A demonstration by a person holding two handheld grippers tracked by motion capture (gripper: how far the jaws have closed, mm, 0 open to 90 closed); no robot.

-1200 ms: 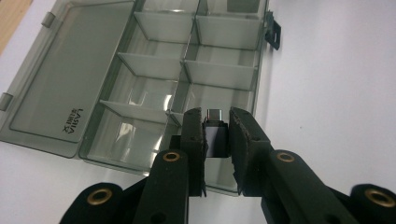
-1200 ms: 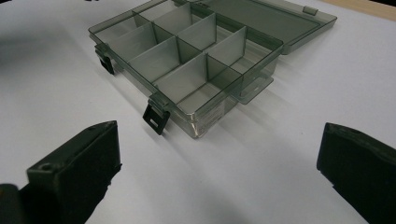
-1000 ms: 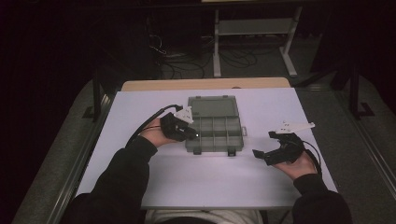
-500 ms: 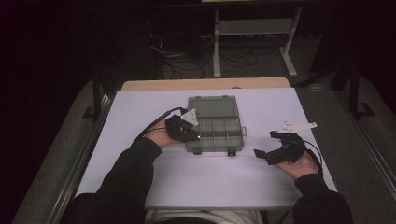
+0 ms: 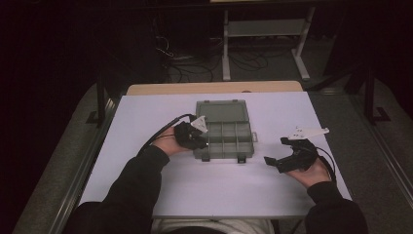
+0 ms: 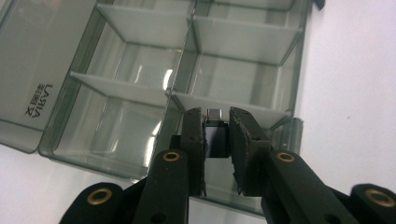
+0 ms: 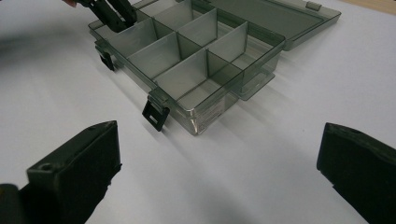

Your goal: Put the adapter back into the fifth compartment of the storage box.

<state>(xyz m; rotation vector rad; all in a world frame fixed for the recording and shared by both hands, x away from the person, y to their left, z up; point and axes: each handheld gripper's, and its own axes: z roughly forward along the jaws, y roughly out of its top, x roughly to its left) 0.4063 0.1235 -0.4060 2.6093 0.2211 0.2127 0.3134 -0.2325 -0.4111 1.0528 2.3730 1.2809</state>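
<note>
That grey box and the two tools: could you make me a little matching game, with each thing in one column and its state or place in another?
Things:
1. box
2. left tool
3. right tool
4. small part

States:
A. jaws wide apart, nothing between them
B. lid open, flat on the table
C. pinched between two jaws
D. shut, over the box's corner compartment

Pairs: 1-B, 2-D, 3-A, 4-C

Small black connector piece [image 6: 215,136] with metal tip, clamped upright (above a corner compartment), open smoky-grey organiser box [image 5: 224,130]
</note>
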